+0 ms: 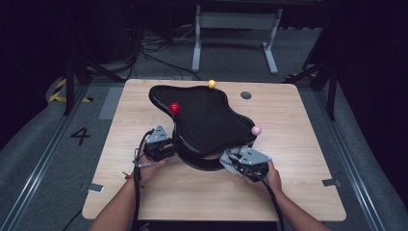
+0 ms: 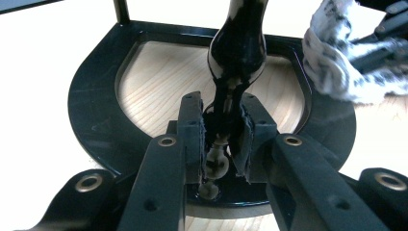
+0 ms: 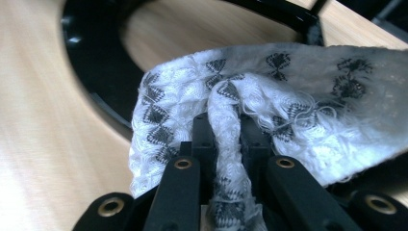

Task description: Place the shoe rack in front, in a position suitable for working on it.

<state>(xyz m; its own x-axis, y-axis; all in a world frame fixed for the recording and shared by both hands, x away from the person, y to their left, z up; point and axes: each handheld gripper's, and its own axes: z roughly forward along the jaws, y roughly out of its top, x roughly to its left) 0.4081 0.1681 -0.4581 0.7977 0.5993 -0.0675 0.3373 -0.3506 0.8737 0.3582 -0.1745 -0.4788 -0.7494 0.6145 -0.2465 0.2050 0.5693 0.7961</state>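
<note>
Both tongs are clamped: left tongs point(image 2: 222, 139) grip the glossy black wavy-topped stand point(image 1: 207, 115) by its upright at the bench's point(image 1: 298, 192) near centre, right tongs point(image 3: 226, 132) pinch the white black-patterned cloth point(image 3: 288, 96) beside its base, so brace firmly and wipe with light pressure.

stand point(image 1: 204, 120) on table point(image 1: 298, 192) — cloth point(image 3: 288, 96) at stand's right | balls on rim
</note>
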